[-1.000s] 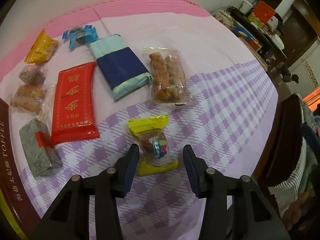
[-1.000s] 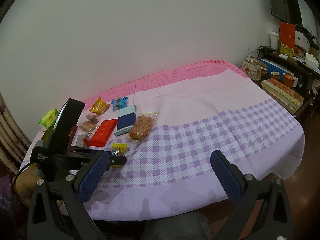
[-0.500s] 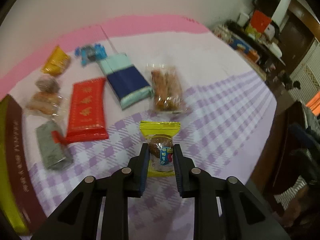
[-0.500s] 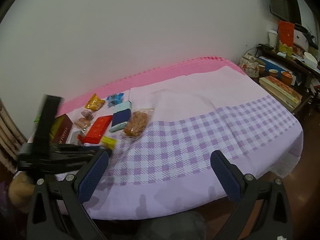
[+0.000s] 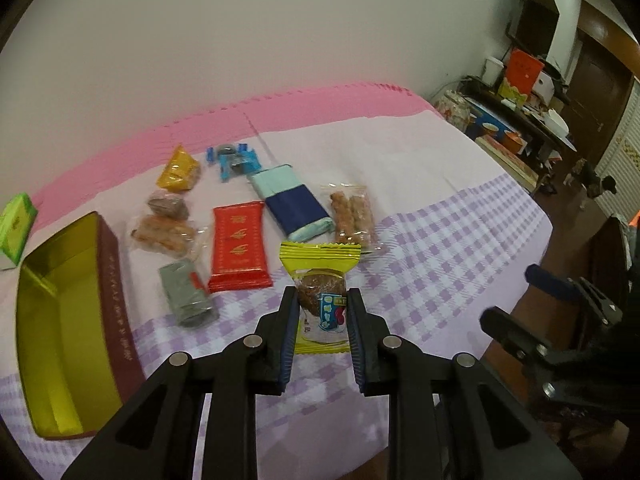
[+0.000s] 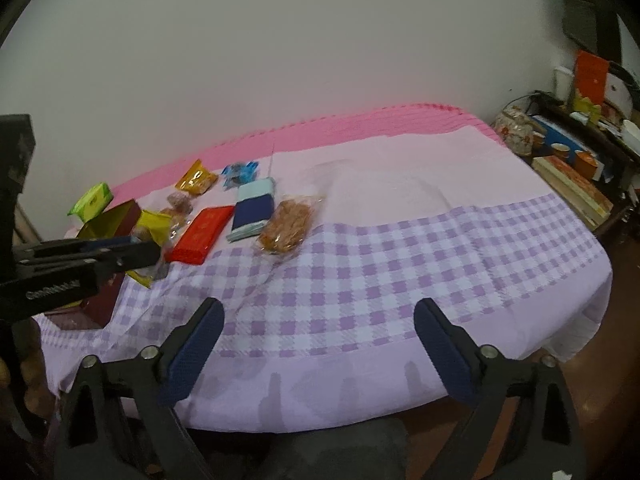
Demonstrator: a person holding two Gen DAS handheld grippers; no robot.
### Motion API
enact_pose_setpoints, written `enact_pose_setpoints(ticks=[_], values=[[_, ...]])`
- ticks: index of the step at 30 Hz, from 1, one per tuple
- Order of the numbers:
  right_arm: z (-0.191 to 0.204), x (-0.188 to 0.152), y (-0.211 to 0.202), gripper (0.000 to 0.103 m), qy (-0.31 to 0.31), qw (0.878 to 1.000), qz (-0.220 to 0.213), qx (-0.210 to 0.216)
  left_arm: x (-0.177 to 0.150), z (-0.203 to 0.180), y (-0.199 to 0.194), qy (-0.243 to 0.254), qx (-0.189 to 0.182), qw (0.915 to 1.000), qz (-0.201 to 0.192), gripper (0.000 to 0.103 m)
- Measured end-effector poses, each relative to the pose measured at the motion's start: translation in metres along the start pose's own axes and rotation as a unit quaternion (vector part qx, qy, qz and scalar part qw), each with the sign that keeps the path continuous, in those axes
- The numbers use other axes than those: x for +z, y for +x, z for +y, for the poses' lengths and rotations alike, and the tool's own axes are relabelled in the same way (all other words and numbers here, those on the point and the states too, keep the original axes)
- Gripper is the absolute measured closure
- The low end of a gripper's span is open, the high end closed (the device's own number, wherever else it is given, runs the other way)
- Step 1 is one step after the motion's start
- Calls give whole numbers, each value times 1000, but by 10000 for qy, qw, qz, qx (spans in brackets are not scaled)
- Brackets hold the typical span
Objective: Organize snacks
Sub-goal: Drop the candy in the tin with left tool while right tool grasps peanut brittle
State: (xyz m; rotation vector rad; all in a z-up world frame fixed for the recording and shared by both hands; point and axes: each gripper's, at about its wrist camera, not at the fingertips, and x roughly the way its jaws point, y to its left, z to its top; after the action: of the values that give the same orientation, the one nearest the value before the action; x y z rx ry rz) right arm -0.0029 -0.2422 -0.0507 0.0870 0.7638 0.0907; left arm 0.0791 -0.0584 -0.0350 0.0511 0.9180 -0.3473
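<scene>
My left gripper (image 5: 322, 312) is shut on a yellow-wrapped snack (image 5: 320, 258) with a brown cake inside, held clear above the checked tablecloth. In the right wrist view that gripper (image 6: 140, 252) and the yellow snack (image 6: 154, 220) hang beside an open tin (image 6: 116, 216). The tin (image 5: 108, 280) is gold inside with maroon sides and stands at the left. On the cloth lie a red packet (image 5: 238, 248), a navy and pale blue packet (image 5: 294, 204) and a clear bag of fried sticks (image 5: 354, 216). My right gripper (image 6: 316, 312) hovers over the table's front edge, its jaws closing with nothing between them.
More snacks lie near the tin: a grey packet (image 5: 186, 296), clear-wrapped pastries (image 5: 164, 232), an orange packet (image 5: 178, 168) and blue candies (image 5: 234, 160). A green box (image 5: 16, 224) sits at the far left. A cluttered side table (image 6: 560, 160) stands to the right.
My left gripper shut on the yellow snack and rose with it, pulling back so the tin came into view. The right gripper's jaws have narrowed a little.
</scene>
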Motion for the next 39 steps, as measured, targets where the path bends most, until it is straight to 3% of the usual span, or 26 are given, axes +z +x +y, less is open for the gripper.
enact_pose_setpoints(ticks=[2, 7, 23, 32, 39], values=[[5, 2, 6, 26, -59, 9999, 119, 48, -2, 5, -6, -35, 40, 10000, -24, 79], [11, 9, 25, 41, -98, 9993, 350, 73, -7, 17, -19, -111, 155, 9998, -85, 79], [30, 16, 46, 41, -192, 9983, 558, 0, -9, 67, -58, -427, 518, 9969, -422, 79], [40, 35, 80, 42, -56, 9975, 697, 51, -10, 159, -71, -1000, 1129, 9875, -452, 79], [43, 55, 132, 51, 156, 9949, 1000, -26, -15, 226, -53, -1381, 1582, 9776, -127, 79]])
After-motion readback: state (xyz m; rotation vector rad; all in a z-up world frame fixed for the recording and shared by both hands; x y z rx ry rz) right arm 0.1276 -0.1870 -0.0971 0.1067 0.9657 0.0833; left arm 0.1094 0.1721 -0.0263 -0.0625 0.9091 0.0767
